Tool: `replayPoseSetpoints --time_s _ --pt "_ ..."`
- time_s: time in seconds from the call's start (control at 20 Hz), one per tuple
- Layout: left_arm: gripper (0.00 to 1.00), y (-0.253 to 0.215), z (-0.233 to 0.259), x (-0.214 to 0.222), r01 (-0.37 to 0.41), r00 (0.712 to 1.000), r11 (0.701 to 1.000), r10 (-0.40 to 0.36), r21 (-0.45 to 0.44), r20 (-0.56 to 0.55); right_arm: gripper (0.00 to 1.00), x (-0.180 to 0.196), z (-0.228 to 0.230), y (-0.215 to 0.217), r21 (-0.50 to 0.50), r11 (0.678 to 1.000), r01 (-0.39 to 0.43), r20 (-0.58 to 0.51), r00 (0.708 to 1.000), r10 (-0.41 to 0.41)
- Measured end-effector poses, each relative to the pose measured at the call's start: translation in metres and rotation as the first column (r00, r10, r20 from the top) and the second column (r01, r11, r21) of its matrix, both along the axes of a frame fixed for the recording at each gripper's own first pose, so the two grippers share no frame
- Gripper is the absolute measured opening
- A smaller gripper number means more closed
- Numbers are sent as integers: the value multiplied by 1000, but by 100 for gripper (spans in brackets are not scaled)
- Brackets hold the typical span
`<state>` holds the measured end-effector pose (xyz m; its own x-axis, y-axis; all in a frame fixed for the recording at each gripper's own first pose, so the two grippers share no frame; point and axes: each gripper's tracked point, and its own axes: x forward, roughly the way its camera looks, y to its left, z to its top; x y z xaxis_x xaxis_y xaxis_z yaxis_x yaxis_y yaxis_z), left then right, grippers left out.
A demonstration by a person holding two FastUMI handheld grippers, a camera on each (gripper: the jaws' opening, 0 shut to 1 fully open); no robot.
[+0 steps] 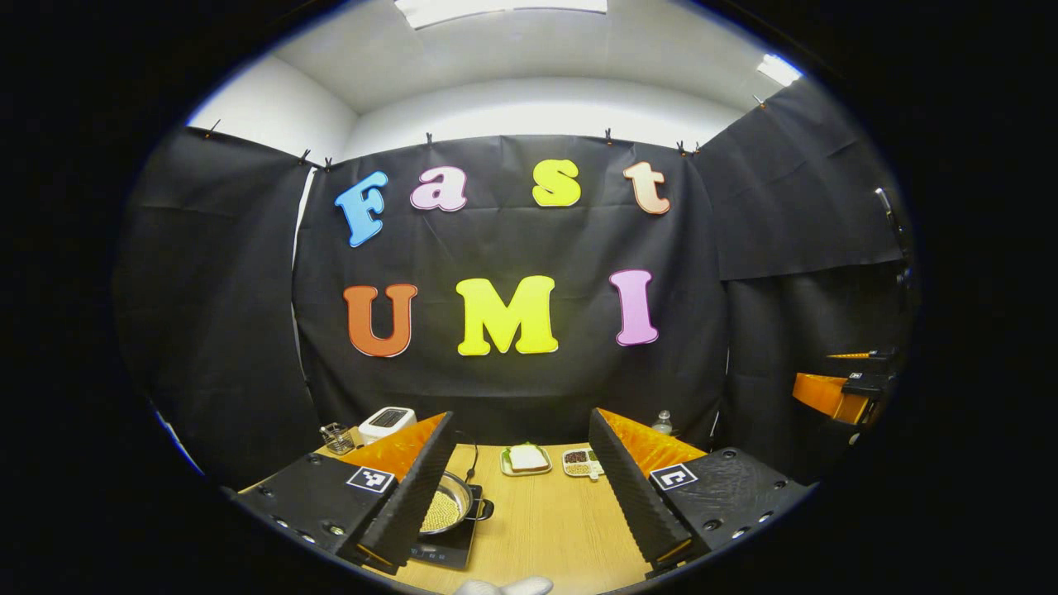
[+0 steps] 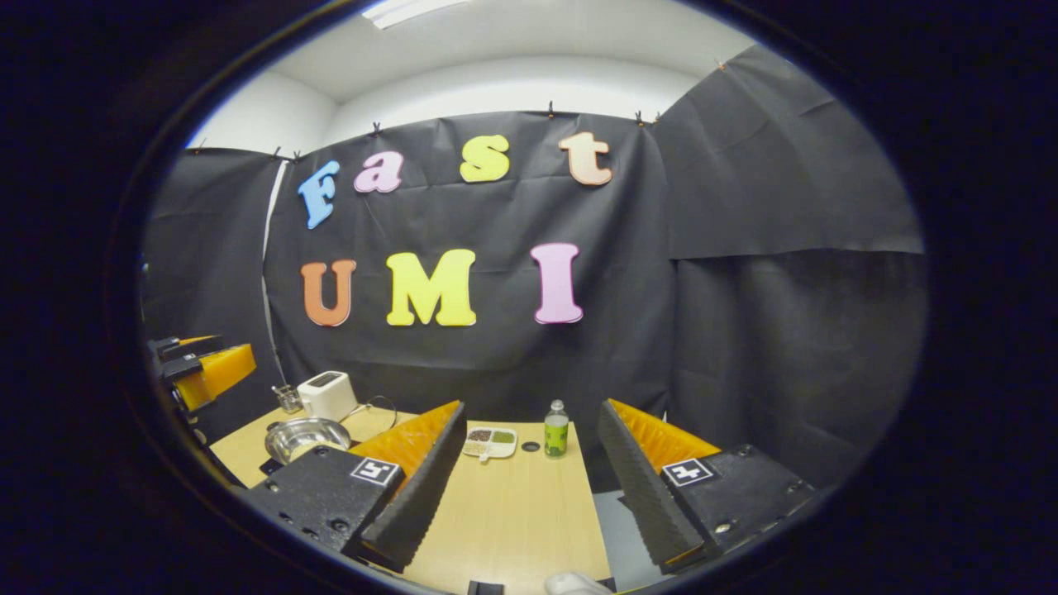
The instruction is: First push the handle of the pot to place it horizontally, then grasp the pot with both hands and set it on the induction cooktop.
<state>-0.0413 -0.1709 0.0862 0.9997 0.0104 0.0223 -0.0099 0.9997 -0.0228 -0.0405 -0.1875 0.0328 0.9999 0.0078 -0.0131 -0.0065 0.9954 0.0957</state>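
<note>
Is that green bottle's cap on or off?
On: the bottle stands upright with a pale cap on top; a dark disc lies beside it.

Black cloth wall point(image 1: 512, 248) hung behind the wooden table point(image 1: 545, 521); above the cloth, white ceiling panels point(image 1: 496, 10) glowed.

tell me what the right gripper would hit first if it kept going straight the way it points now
Probably nothing close. The right gripper, jaws open, points over bare light wooden table. Farthest along that line stand the small green-labelled clear bottle and the white divided snack tray; depth is unclear.
</note>
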Motion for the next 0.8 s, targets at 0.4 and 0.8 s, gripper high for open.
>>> replayPoseSetpoints --time_s 0.4,0.8 --pt "96 1 -1 -4 -9 1000 1000 9 -1 -4 99 0 6 4 -2 1000 -7 13 1000 7" --pt "96 0 -4 -6 -10 1000 1000 10 6 -9 99 -2 2 0 -11 1000 -10 5 1000 10"
